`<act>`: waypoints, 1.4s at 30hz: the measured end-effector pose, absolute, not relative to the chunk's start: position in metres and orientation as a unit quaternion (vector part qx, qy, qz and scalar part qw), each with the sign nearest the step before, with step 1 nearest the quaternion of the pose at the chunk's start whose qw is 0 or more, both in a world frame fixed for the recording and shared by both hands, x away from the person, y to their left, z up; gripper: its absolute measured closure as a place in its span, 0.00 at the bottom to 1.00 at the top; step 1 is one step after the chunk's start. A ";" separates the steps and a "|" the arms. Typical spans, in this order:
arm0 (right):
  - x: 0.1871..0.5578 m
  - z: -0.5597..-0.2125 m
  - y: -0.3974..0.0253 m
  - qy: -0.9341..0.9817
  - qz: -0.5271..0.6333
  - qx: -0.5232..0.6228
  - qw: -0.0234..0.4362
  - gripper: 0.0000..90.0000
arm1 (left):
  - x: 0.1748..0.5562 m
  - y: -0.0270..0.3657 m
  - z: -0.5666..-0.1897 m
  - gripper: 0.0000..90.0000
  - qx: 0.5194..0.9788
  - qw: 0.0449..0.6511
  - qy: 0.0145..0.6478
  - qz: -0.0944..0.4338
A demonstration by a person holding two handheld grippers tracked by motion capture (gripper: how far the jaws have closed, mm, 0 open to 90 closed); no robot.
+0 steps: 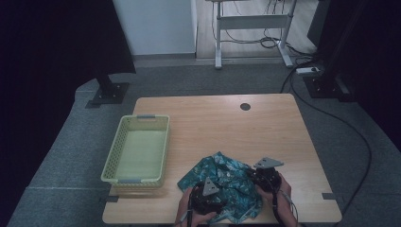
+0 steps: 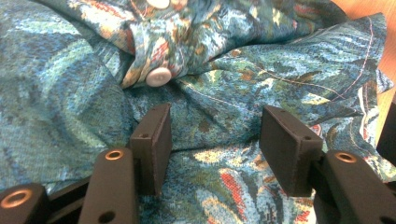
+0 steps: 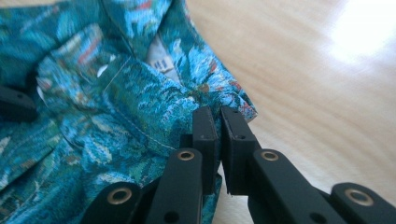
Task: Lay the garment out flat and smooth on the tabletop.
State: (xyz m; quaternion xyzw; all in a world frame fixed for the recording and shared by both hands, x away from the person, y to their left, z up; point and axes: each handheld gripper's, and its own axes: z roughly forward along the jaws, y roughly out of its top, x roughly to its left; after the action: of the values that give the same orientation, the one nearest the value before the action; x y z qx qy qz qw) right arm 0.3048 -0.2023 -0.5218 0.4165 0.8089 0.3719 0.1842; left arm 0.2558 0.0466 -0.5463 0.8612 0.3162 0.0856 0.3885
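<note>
White label [image 3: 161, 63] inside the patterned shirt [image 3: 107, 107], faint marks, not legible

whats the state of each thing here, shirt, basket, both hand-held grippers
shirt: crumpled in a heap on the table, not folded
basket: upright, empty
left hand-held gripper: jaws open, over the shirt cloth
right hand-held gripper: jaws shut, pinching the shirt's edge
table: bare beyond shirt and basket
</note>
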 end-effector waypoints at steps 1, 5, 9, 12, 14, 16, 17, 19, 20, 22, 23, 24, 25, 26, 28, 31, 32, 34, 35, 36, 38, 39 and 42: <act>0.304 -0.514 -0.205 0.806 0.377 0.416 0.190 0.94 | 0.256 0.047 -0.546 0.49 0.861 0.388 0.317 0.085; 0.304 -0.502 -0.210 0.801 0.382 0.415 0.200 0.94 | 0.255 0.050 -0.546 0.48 0.863 0.384 0.318 0.083; 0.303 -0.491 -0.212 0.797 0.386 0.414 0.209 0.94 | 0.256 0.053 -0.547 0.49 0.861 0.387 0.320 0.079; 0.305 -0.485 -0.213 0.797 0.385 0.412 0.215 0.94 | 0.256 0.054 -0.547 0.49 0.863 0.386 0.318 0.079; 0.308 -0.481 -0.215 0.797 0.382 0.413 0.218 0.94 | 0.257 0.055 -0.547 0.49 0.862 0.388 0.318 0.076; 0.312 -0.476 -0.216 0.797 0.380 0.413 0.222 0.94 | 0.257 0.057 -0.547 0.49 0.860 0.390 0.320 0.073; 0.314 -0.474 -0.218 0.796 0.380 0.414 0.223 0.94 | 0.258 0.057 -0.547 0.49 0.860 0.390 0.321 0.072; 0.317 -0.469 -0.220 0.795 0.380 0.416 0.226 0.94 | 0.258 0.059 -0.547 0.49 0.861 0.389 0.321 0.072; 0.319 -0.467 -0.221 0.793 0.380 0.418 0.228 0.94 | 0.258 0.059 -0.547 0.49 0.860 0.388 0.322 0.072; 0.323 -0.462 -0.224 0.791 0.378 0.421 0.232 0.94 | 0.258 0.060 -0.546 0.49 0.861 0.387 0.322 0.073; 0.324 -0.461 -0.226 0.789 0.378 0.424 0.233 0.94 | 0.258 0.060 -0.546 0.49 0.861 0.386 0.323 0.074; 0.326 -0.459 -0.227 0.788 0.378 0.426 0.235 0.94 | 0.258 0.060 -0.546 0.49 0.862 0.385 0.323 0.074; 0.328 -0.458 -0.229 0.786 0.377 0.428 0.237 0.94 | 0.258 0.060 -0.546 0.49 0.862 0.384 0.323 0.073; 0.331 -0.456 -0.231 0.782 0.376 0.435 0.241 0.94 | 0.258 0.061 -0.545 0.49 0.862 0.383 0.325 0.072; 0.332 -0.456 -0.233 0.780 0.377 0.438 0.242 0.94 | 0.258 0.061 -0.545 0.49 0.861 0.384 0.326 0.071; 0.335 -0.458 -0.236 0.775 0.376 0.445 0.245 0.94 | 0.258 0.062 -0.544 0.49 0.862 0.383 0.326 0.072; 0.336 -0.458 -0.237 0.774 0.375 0.447 0.246 0.94 | 0.258 0.062 -0.544 0.49 0.862 0.382 0.326 0.071; 0.337 -0.460 -0.240 0.771 0.375 0.452 0.246 0.94 | 0.258 0.063 -0.544 0.49 0.861 0.383 0.328 0.070; 0.338 -0.460 -0.241 0.770 0.375 0.454 0.247 0.94 | 0.258 0.063 -0.544 0.49 0.861 0.382 0.329 0.070; 0.339 -0.461 -0.242 0.768 0.375 0.456 0.247 0.94 | 0.259 0.064 -0.544 0.49 0.863 0.375 0.332 0.070; 0.340 -0.462 -0.244 0.763 0.373 0.462 0.255 0.94 | 0.259 0.066 -0.544 0.48 0.863 0.374 0.333 0.071; 0.341 -0.462 -0.247 0.760 0.374 0.467 0.254 0.94 | 0.260 0.067 -0.544 0.48 0.861 0.377 0.336 0.067; 0.346 -0.465 -0.253 0.753 0.373 0.478 0.255 0.94 | 0.261 0.068 -0.544 0.48 0.860 0.376 0.338 0.068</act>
State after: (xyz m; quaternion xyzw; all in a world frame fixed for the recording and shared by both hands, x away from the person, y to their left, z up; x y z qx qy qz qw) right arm 0.3455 -0.2525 -0.4654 0.4778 0.7534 0.3732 0.2546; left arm 0.2609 0.0682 -0.5444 0.8600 0.3377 0.0683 0.3764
